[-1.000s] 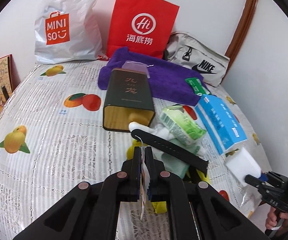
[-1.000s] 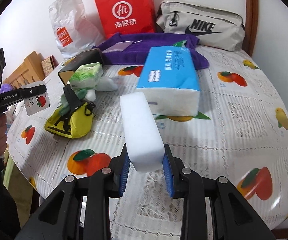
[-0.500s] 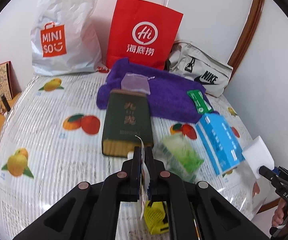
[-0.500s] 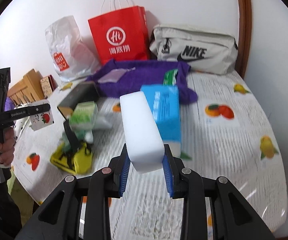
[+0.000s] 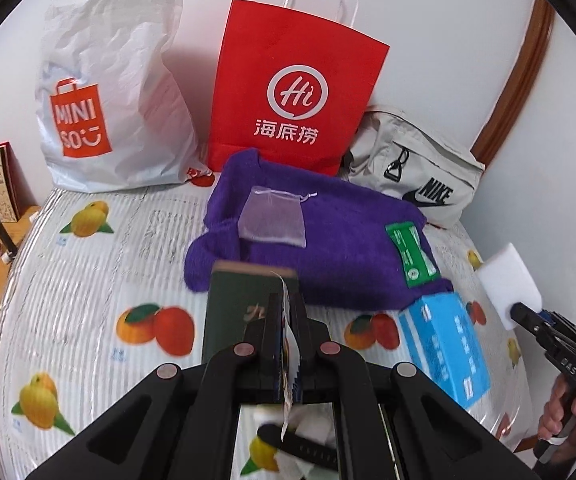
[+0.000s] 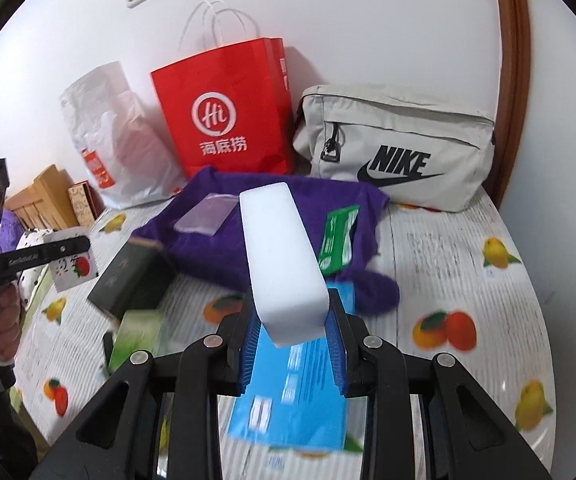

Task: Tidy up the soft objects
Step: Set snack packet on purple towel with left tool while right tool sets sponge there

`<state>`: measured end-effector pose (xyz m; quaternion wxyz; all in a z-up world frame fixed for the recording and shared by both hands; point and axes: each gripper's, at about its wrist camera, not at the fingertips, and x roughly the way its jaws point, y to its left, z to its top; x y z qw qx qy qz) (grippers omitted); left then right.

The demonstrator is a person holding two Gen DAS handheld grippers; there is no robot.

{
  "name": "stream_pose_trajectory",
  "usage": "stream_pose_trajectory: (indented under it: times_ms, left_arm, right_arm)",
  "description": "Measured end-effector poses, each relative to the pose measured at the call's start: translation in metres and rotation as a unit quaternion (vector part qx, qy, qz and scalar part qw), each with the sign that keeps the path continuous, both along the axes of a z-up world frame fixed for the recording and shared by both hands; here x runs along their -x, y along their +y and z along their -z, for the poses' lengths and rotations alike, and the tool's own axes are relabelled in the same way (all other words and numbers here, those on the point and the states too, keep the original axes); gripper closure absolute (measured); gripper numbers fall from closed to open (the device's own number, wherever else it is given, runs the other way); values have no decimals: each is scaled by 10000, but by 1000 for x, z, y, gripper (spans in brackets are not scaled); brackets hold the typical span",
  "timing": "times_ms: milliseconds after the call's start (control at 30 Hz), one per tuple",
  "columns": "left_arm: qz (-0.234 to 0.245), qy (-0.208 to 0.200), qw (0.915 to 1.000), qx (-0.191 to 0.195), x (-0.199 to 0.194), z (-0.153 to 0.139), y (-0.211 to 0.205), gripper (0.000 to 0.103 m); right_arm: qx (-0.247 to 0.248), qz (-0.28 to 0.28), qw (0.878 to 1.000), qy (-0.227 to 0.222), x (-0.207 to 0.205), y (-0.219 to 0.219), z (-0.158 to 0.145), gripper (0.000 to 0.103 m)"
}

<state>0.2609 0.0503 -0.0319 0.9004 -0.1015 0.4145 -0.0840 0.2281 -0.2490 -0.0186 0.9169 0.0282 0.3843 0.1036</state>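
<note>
My right gripper [image 6: 291,330] is shut on a white sponge block [image 6: 281,256] and holds it up over the table; the block also shows in the left wrist view [image 5: 510,284]. My left gripper [image 5: 285,320] is shut on a thin white packet with a strawberry print [image 5: 288,344], seen flat in the right wrist view [image 6: 72,266]. A purple towel [image 5: 328,248] lies at the back with a sheer pouch [image 5: 273,218] and a green packet [image 5: 412,254] on it. A blue tissue pack [image 5: 446,346] lies below the towel.
A dark green box [image 5: 235,312] lies by the towel. A red paper bag [image 5: 294,96], a white Miniso bag [image 5: 103,92] and a grey Nike bag [image 5: 412,174] stand along the wall. A green pack [image 6: 137,334] and other items lie near the front edge.
Both grippers have risen and moved toward the back of the table with their loads. The towel and bags now look larger and closer; the yellow pouch has dropped below the left view.
</note>
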Motion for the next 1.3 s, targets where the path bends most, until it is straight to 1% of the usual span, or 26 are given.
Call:
stream_pose_trajectory:
  times_ms: [167, 300, 400, 567, 800, 867, 933, 967, 1133, 1200, 1300]
  left_arm:
    - [32, 37, 10000, 47, -32, 1, -3, 98]
    - [117, 74, 9999, 41, -55, 4, -8, 98]
    - [177, 200, 9996, -16, -75, 11, -13, 98]
    - [289, 367, 9989, 43, -103, 22, -17, 98]
    - [310, 680, 9972, 52, -140, 40, -22, 98]
    - [307, 838, 9960, 24, -149, 49, -25, 98]
    - [344, 968, 9947, 104, -156, 57, -25, 98]
    - [335, 998, 9943, 152, -160, 60, -25, 98]
    - [356, 1100, 9932, 156, -174, 69, -29, 98]
    - [378, 1212, 9917, 193, -179, 75, -31, 98]
    - [446, 1321, 9901, 145, -183, 82, -35, 98]
  right_arm:
    - [-48, 28, 10000, 61, -37, 2, 4, 72]
    - [-53, 30, 9999, 155, -61, 4, 13, 72]
    - [-2, 21, 9997, 260, -77, 8, 22, 72]
    - [39, 5, 9990, 444, -100, 12, 37, 72]
    - [140, 19, 9966, 808, -134, 14, 56, 72]
    - [175, 22, 9956, 923, -139, 16, 61, 72]
    - [178, 2, 9946, 1021, -144, 17, 67, 72]
    - [167, 19, 9942, 1066, -147, 16, 70, 72]
    - [199, 24, 9916, 1277, -159, 16, 81, 72]
    - [249, -19, 9901, 1384, -162, 18, 86, 72]
    - [205, -32, 9888, 1478, -166, 18, 92, 71]
